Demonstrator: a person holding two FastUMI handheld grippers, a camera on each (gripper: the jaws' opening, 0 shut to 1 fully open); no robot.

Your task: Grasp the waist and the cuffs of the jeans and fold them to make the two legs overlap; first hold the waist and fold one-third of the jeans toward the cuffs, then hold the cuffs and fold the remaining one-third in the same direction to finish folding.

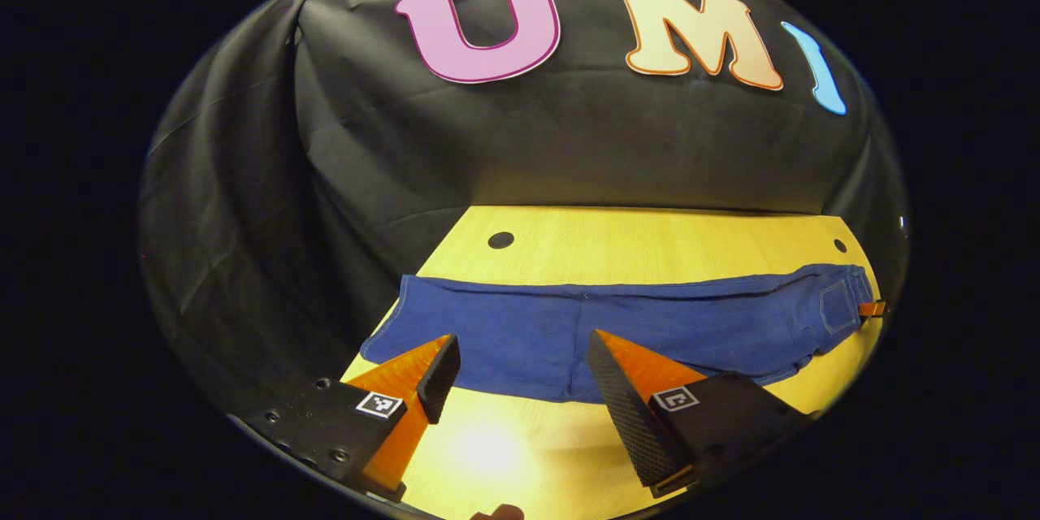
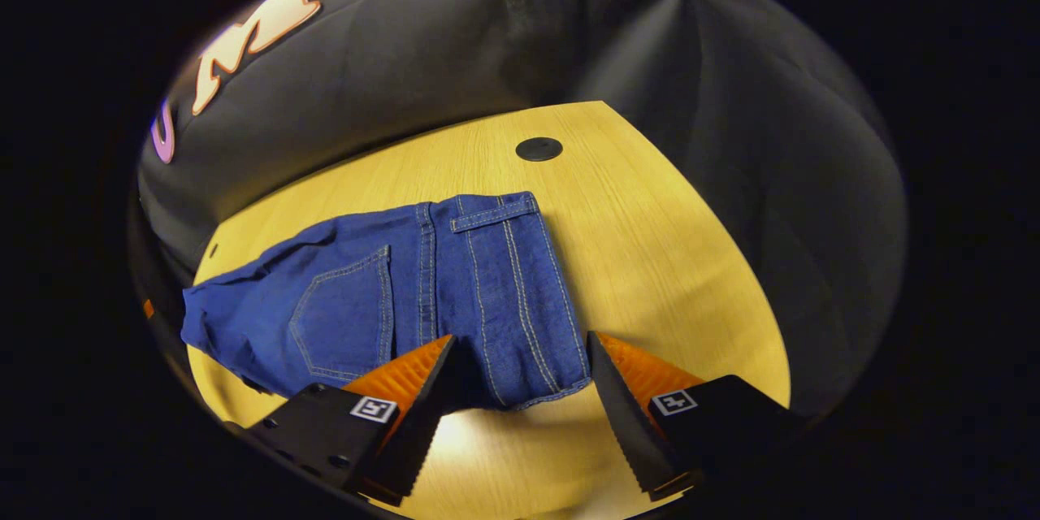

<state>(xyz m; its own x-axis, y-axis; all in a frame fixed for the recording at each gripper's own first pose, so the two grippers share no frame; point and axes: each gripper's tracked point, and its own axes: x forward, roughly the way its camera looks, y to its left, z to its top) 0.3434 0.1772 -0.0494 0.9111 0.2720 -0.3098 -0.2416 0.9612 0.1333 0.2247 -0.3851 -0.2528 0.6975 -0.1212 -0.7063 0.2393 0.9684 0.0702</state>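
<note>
Blue jeans [image 1: 617, 325] lie flat across the yellow wooden table [image 1: 650, 240], cuffs at the left and waist at the right in the left gripper view. My left gripper [image 1: 522, 341] is open, its tips just over the near edge of the legs, close to the cuff end. In the right gripper view the waist end of the jeans [image 2: 487, 276] shows a back pocket [image 2: 345, 317] and a belt loop [image 2: 493, 215]. My right gripper [image 2: 520, 341] is open, its fingers standing either side of the near corner of the waistband. Neither gripper is holding any cloth.
Round dark holes sit in the tabletop at the back [image 1: 500, 240] [image 1: 839, 245] [image 2: 539, 149]. Black cloth walls close in behind and beside the table. Bare wood [image 2: 666, 260] lies to the right of the waist and in front of the jeans [image 1: 504, 447].
</note>
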